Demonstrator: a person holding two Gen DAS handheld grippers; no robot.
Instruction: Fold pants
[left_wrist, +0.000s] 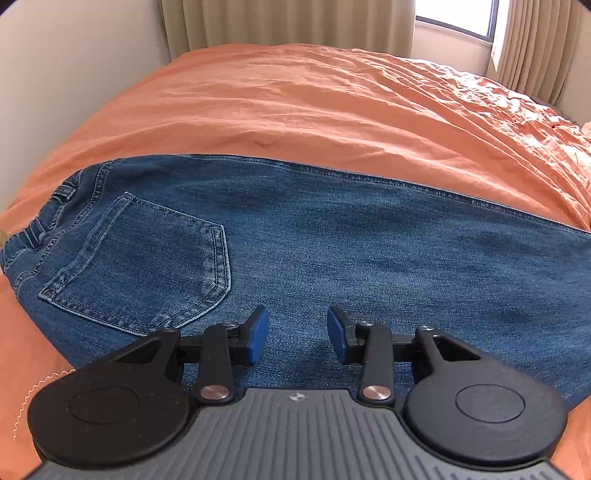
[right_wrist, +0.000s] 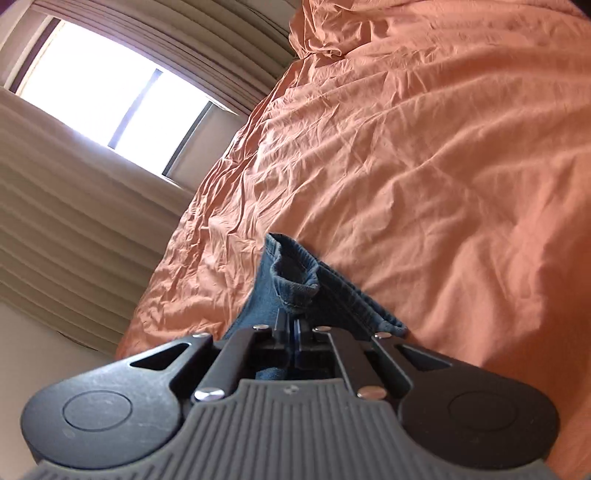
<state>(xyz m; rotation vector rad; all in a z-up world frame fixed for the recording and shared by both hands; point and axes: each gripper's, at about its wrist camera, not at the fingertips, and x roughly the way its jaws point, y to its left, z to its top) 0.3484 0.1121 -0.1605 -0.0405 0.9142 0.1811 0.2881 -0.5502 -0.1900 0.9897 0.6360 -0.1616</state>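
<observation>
Blue denim pants (left_wrist: 332, 240) lie flat across an orange bed cover (left_wrist: 295, 103), back side up. A back pocket (left_wrist: 147, 258) and the waistband (left_wrist: 33, 229) are at the left. My left gripper (left_wrist: 297, 332) hovers low over the seat area with its blue pads apart and only flat denim beneath them. In the right wrist view my right gripper (right_wrist: 295, 328) is shut on the leg end of the pants (right_wrist: 295, 273). The hem bunches up just past the closed fingers and rises off the bed cover (right_wrist: 443, 147).
Beige curtains (left_wrist: 288, 22) and a bright window (left_wrist: 454, 14) stand behind the bed, with a pale wall (left_wrist: 74, 55) at its left side. The right wrist view shows the same window (right_wrist: 110, 92) and curtains (right_wrist: 55, 206), and wrinkled orange cover stretches beyond the pants.
</observation>
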